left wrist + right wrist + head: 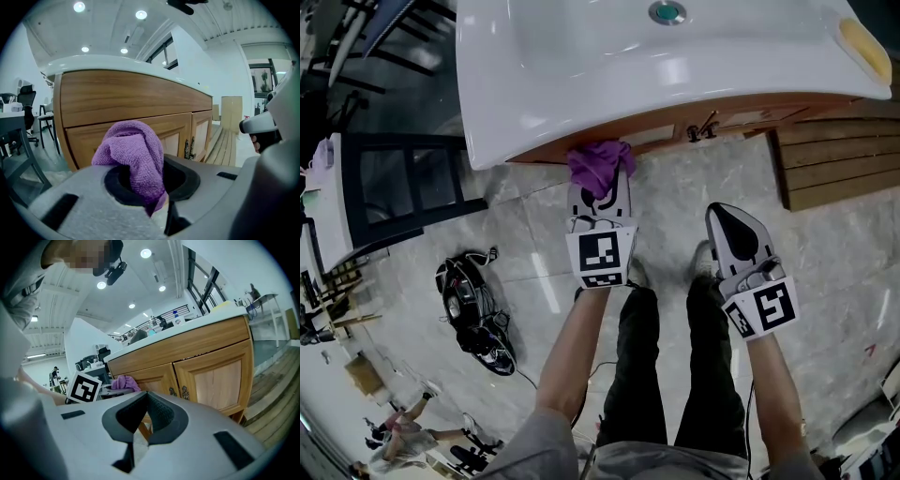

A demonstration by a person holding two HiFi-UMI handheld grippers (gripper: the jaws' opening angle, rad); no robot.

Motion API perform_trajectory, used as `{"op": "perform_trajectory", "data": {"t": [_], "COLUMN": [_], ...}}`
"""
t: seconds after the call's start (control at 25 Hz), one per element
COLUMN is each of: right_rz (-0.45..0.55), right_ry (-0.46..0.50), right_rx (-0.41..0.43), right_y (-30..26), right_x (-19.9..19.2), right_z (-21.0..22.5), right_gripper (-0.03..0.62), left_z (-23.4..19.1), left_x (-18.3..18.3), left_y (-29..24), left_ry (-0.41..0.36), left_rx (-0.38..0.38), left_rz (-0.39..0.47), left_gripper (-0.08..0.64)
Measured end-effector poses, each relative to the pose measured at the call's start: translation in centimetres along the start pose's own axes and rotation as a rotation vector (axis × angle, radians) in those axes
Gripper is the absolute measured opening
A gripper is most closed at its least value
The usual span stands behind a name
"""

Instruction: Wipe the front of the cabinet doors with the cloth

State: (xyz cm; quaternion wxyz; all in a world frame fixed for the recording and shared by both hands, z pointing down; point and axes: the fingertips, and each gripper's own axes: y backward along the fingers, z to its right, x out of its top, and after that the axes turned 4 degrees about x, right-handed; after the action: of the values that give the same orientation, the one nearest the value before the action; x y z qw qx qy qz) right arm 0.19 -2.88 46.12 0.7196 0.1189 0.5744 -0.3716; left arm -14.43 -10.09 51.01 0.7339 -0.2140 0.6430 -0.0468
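A purple cloth (pixel 598 165) bunches out of my left gripper (pixel 600 192), whose jaws are shut on it. In the left gripper view the cloth (pixel 133 154) hangs just in front of the wooden cabinet doors (pixel 180 136), close to the left door. The two doors have small metal handles (pixel 703 127) at their meeting edge. My right gripper (pixel 733 230) is held lower and to the right, away from the cabinet, jaws shut with nothing between them. In the right gripper view the cabinet doors (pixel 211 376) and the cloth (pixel 124 382) show ahead.
A white sink counter (pixel 581 66) overhangs the cabinet. Wooden planks (pixel 834 164) lie on the floor at the right. A black device with cables (pixel 473 314) sits on the marble floor at the left, near a dark-framed stand (pixel 403 183). The person's legs stand below.
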Motion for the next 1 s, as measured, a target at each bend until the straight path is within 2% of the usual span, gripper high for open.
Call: {"op": "perform_trajectory", "data": {"t": [1.0], "right_rz": [0.024], "right_ry": [-0.048], "right_rx": [-0.065], "right_y": [4.4], "right_x": [-0.2], "right_z": [6.8], "right_gripper": [0.011], "left_z": [8.7], "left_x": [1.8], "left_y": [-4.3], "left_ry": [-0.026], "left_rx": [-0.088], "left_rz": [-0.012], "left_gripper": [0.075]}}
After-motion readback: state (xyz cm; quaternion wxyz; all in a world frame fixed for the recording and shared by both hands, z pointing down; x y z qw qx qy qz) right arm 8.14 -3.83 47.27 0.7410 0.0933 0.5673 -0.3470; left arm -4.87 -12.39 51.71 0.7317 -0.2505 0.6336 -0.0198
